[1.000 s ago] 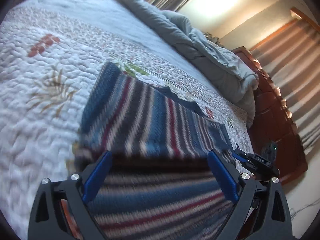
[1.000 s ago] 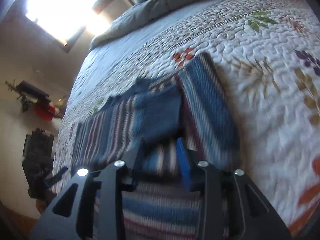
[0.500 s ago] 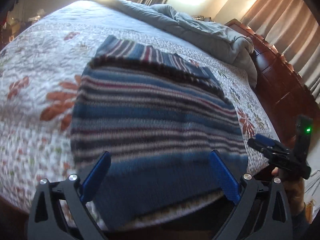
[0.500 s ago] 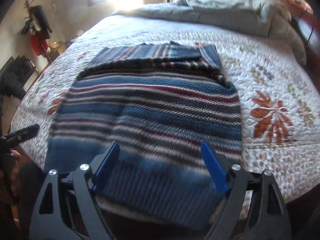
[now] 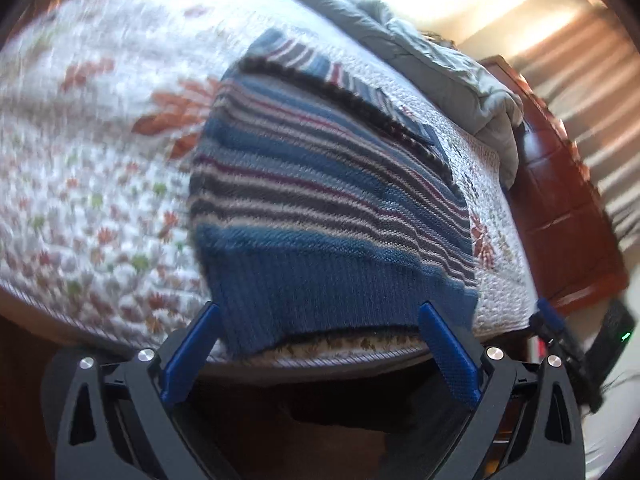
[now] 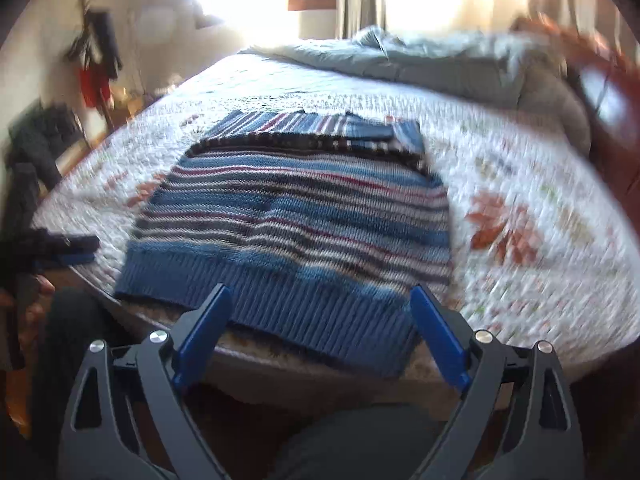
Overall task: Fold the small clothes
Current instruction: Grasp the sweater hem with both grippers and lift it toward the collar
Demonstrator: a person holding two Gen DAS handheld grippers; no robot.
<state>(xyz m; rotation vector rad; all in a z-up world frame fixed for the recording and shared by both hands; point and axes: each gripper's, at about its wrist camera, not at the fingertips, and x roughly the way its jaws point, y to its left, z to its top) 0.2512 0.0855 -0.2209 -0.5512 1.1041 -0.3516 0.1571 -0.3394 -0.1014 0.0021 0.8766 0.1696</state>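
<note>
Hovering over the half-folded sweater [image 5: 320, 216] on the bed [image 5: 100, 200], both hand-held grippers [image 5: 320, 344] [image 6: 320, 328] spread empty; next probably grab the hem [image 6: 280, 300].

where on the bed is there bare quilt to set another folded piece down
Bare quilt lies right of the striped sweater, out to the bed's edge, and a band runs between its far end and the grey blanket. More bare quilt shows on its left. The near edge is crowded: the ribbed hem overhangs it.

No text, label, brand, number or sign could be read anywhere in either view; both were motion-blurred.
</note>
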